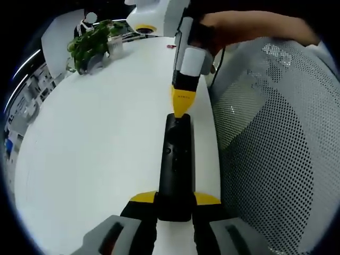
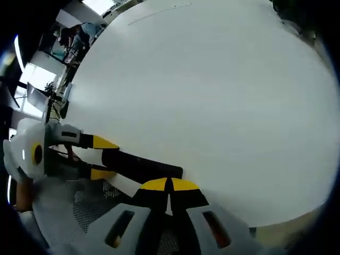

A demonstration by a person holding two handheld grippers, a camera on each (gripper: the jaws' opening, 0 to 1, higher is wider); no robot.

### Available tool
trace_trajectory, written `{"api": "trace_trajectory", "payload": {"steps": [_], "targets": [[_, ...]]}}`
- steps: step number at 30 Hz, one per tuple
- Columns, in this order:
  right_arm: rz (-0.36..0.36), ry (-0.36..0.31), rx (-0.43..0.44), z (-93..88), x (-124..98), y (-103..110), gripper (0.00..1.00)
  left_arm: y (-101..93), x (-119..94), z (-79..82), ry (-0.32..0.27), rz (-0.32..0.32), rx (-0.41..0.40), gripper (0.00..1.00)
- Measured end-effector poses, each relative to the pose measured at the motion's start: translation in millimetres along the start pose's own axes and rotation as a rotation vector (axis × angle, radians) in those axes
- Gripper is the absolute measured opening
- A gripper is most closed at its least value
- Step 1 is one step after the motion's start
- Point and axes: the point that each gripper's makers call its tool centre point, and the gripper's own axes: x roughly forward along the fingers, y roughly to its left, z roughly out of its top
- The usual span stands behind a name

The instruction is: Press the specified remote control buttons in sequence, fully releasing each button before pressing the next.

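A long black remote control [image 1: 175,159] lies lengthwise over the white table's right edge, and my left gripper [image 1: 175,200] is shut on its near end. My right gripper [image 1: 181,105] reaches in from the top of the left gripper view, held by a hand, jaws together. Its yellow tip rests on the remote's far end. In the right gripper view, my right gripper [image 2: 170,185] is shut, with its tips at the end of the remote control [image 2: 143,164]. The left gripper [image 2: 103,158] clamps the remote's other end from the left. I cannot make out the buttons.
The white table [image 1: 106,133] stretches left and away. A potted green plant [image 1: 90,45] stands at its far left corner beside a white device [image 1: 146,21]. A grey mesh chair back [image 1: 276,138] sits close along the table's right edge. Office furniture [image 2: 64,64] lies beyond the table.
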Motion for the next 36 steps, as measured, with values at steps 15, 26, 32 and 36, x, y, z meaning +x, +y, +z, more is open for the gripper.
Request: {"api": "trace_trajectory", "payload": {"steps": [15, 26, 32, 36], "targets": [[0.016, -0.013, -0.054, 3.4, 0, 12, 0.0, -0.1, 0, -0.1, -0.003, 0.002, 0.005, 0.24], [0.001, -0.005, -0.065, 1.9, 2, 10, 0.0, -0.1, 0, -0.2, -0.002, 0.001, 0.003, 0.24], [-0.016, -0.004, -0.091, 2.2, 3, 9, 0.0, -0.3, 0, -0.1, 0.0, 0.0, 0.006, 0.24], [-0.021, -0.007, -0.106, 2.4, 3, 9, 0.0, -0.5, 0, -0.2, 0.006, -0.001, 0.01, 0.24]]}}
